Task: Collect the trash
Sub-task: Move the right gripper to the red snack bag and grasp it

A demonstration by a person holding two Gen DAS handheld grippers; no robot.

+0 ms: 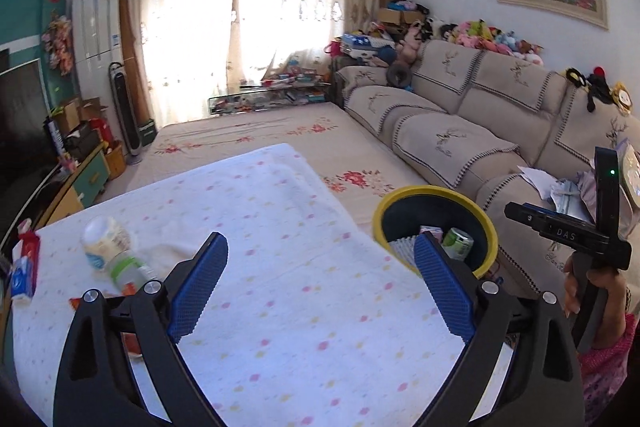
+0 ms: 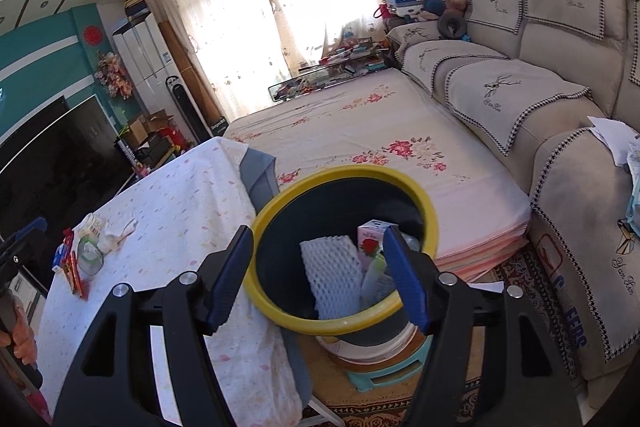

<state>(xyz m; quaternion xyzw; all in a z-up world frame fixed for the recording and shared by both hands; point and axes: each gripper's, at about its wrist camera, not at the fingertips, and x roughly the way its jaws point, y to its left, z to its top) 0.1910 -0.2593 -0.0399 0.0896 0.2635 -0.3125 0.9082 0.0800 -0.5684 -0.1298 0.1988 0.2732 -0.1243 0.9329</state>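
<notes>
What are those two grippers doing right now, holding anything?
Left gripper: open, nothing held, over the table.
Right gripper: open, nothing held, over the bin.

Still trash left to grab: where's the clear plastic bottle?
In the left wrist view, the plastic bottle lies at the table's left edge, beside red packets.

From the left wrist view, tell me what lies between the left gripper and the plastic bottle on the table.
Only bare spotted tablecloth lies between the open left gripper and the plastic bottle; nothing stands in the way there.
</notes>
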